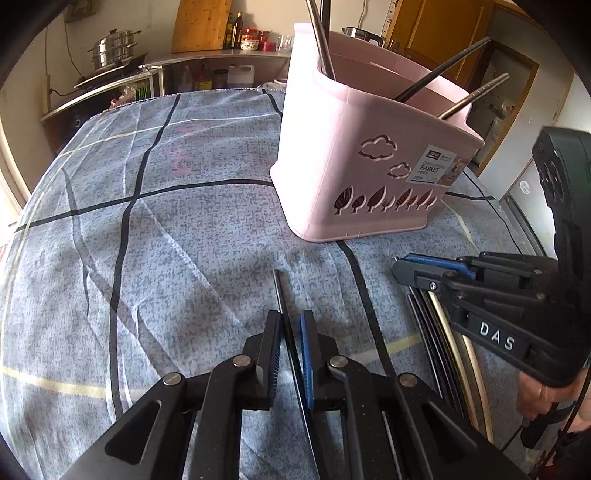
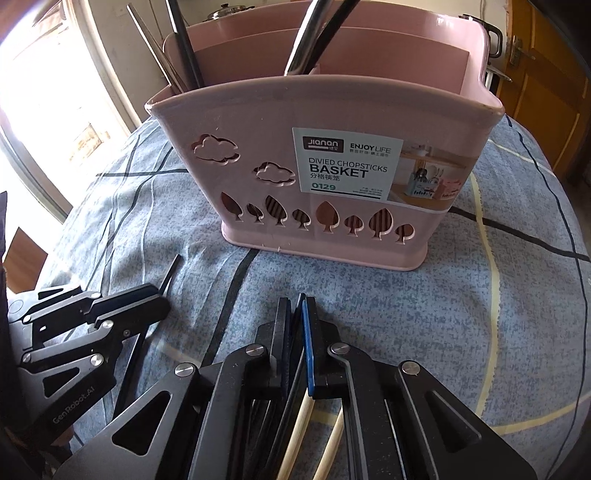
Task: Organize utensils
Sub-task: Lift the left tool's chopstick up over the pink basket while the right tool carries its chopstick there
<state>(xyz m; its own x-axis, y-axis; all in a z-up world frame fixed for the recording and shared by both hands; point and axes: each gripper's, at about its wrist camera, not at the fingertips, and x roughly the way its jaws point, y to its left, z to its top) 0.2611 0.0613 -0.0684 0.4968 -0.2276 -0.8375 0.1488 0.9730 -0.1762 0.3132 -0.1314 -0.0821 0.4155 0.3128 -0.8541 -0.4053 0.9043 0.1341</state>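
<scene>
The left gripper [image 1: 290,325] lies low over the cloth, pointing toward the basket, its fingers drawn narrow around a single black chopstick [image 1: 281,291] whose tip sticks out ahead of the pads and rests close to the tablecloth [image 1: 147,221]. The right gripper [image 1: 400,267] comes in from the right, also low and roughly level, with a person's hand [image 1: 535,398] showing behind it. In its own camera the right gripper [image 2: 293,306] has its fingers nearly together on a black chopstick [image 2: 295,354] that runs back between them; whether the pads truly press it cannot be told for sure, though the gap looks filled. Under that gripper lies a bundle of loose chopsticks [image 2: 306,417], some black and some pale wood, flat on the cloth.

The pink basket [image 2: 258,129] stands upright on the tablecloth just ahead of both grippers, its label facing the right camera. It already carries several chopsticks [image 2: 184,44] leaning in its left compartment and a few dark and metal ones [image 2: 310,37] in the middle section. From the right view, the left gripper [image 2: 162,295] sits just beside the right one, to its left.

Behind the table, a steel steamer pot [image 1: 114,50] sits on a counter, with bottles [image 1: 234,31] and a wooden board [image 1: 201,26] near it.
</scene>
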